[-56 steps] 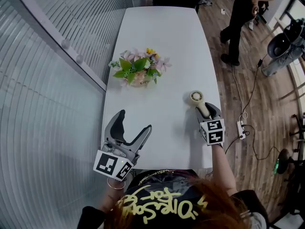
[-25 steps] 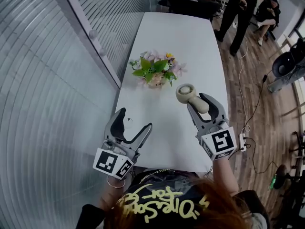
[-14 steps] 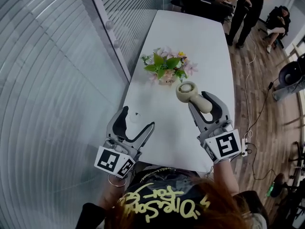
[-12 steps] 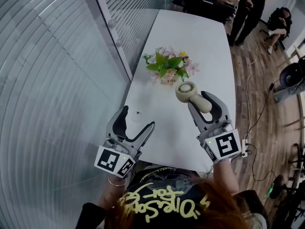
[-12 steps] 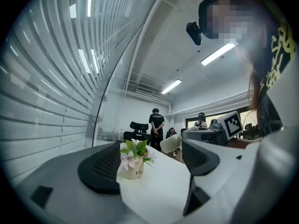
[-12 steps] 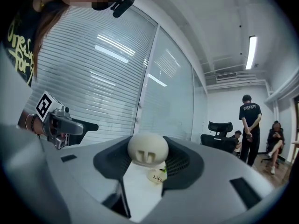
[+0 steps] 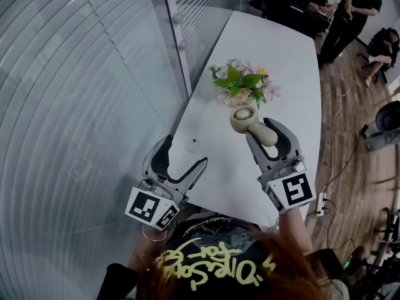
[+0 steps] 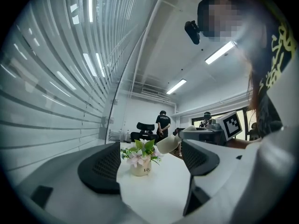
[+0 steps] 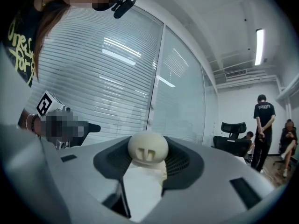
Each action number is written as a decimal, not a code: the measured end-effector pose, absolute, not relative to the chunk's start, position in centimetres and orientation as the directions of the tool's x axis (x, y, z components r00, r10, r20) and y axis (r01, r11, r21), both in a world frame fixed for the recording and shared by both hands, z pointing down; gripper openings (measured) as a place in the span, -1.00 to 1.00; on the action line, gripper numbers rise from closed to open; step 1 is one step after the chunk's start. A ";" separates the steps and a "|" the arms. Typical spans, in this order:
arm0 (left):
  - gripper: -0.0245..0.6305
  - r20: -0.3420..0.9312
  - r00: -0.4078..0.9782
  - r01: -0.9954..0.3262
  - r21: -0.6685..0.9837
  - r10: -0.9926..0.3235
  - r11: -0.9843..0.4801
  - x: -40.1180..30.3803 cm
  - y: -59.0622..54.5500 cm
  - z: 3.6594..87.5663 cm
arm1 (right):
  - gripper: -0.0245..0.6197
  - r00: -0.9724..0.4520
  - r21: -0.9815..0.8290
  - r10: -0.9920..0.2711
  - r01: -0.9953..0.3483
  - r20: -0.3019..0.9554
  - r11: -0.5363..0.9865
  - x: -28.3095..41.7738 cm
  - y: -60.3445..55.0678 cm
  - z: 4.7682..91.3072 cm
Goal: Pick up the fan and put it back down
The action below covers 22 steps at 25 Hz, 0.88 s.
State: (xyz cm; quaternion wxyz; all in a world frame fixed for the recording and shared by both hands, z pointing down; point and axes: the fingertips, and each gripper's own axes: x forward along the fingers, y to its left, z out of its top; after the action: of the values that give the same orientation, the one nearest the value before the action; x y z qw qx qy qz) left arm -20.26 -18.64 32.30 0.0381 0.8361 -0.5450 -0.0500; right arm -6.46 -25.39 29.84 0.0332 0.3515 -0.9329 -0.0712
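The fan is a small cream hand-held one with a round head and a thick handle. My right gripper is shut on its handle and holds it in the air above the white table, head pointing away from me. In the right gripper view the fan's head sticks out between the dark pads. My left gripper hovers open and empty over the table's near left corner. From the left gripper view the fan shows at the right, beyond the open left gripper.
A small pot of pink flowers and green leaves stands mid-table, just beyond the fan. A small white round thing lies by the left gripper. A glass wall with blinds runs along the left. People and office chairs are past the far end.
The fan lay on the table in the oldest frame; now it is held up in the right gripper. Over the last second the view swung, and the flowers now sit nearer the fan.
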 end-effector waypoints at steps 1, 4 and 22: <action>0.32 -0.041 0.394 -0.911 0.119 -0.918 -0.396 -20.4 -18.5 32.3 | -0.33 -0.759 0.155 -0.652 -0.642 0.011 0.751 -6.8 -25.3 29.8; 0.32 -0.039 0.375 -0.918 0.124 -0.926 -0.377 -20.9 -18.0 32.4 | -0.33 -0.776 0.153 -0.630 -0.621 0.014 0.769 -7.8 -25.2 29.8; 0.27 -0.014 0.328 -0.933 0.152 -0.944 -0.327 -22.2 -17.4 33.7 | -0.33 -0.849 0.153 -0.521 -0.505 0.089 0.850 -12.9 -25.0 33.5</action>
State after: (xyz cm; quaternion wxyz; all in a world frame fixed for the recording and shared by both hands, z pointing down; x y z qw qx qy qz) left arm -22.23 -17.36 33.74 0.0582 0.8129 -0.5773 -0.0501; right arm -12.93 -24.98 33.48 0.0635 0.2672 -0.9596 -0.0621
